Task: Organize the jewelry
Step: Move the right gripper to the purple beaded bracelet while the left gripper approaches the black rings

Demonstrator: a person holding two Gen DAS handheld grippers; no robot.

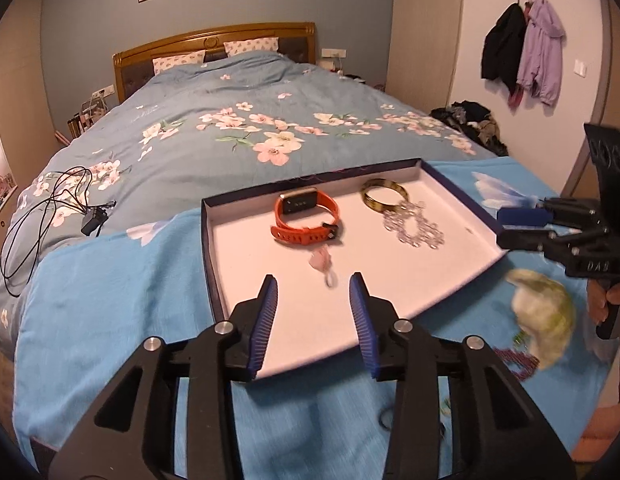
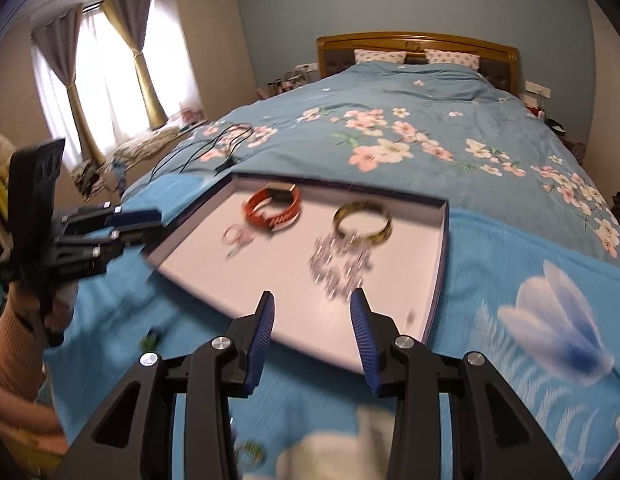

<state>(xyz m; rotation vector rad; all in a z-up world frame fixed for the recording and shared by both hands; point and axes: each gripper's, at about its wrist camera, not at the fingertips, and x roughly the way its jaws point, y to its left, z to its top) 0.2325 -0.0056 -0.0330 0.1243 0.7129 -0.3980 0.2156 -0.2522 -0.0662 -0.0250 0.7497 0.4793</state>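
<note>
**Both grippers hang open over the jewelry tray**

The left gripper [image 1: 314,300] stands with its blue pads parted and nothing between them, poised above the near edge of the tray [image 1: 213,264], a shallow white-lined box on a blue cloth [image 1: 109,300] at the foot of the bed [image 1: 229,92]. Just ahead of its fingertips, inside the tray, lies a small pink piece [image 1: 322,264], blurred. Farther ahead sits an orange watch [image 1: 305,216], and ahead to the right a gold-brown bangle [image 1: 384,196] with a cluster of clear beads [image 1: 414,228] touching its near side.

The right gripper [image 2: 313,314] is likewise spread and empty, over the tray's near right part. The beads [image 2: 342,264] lie just ahead of its tips, the bangle [image 2: 362,220] beyond them, the watch [image 2: 273,208] ahead to the left; much of this view is smeared by motion. Nothing stands between either gripper and the pieces in the tray.

Outside the tray, to the right of the left gripper and below the other tool, a pale green-white lump [image 1: 542,312] rests on the cloth beside a string of dark beads [image 1: 518,360], both too blurred to name. A black cable [image 1: 45,216] sprawls on the floral quilt far to the left. A hand [image 2: 49,312] grips the left tool's handle, and coats [image 1: 522,52] hang on the wall at right
</note>
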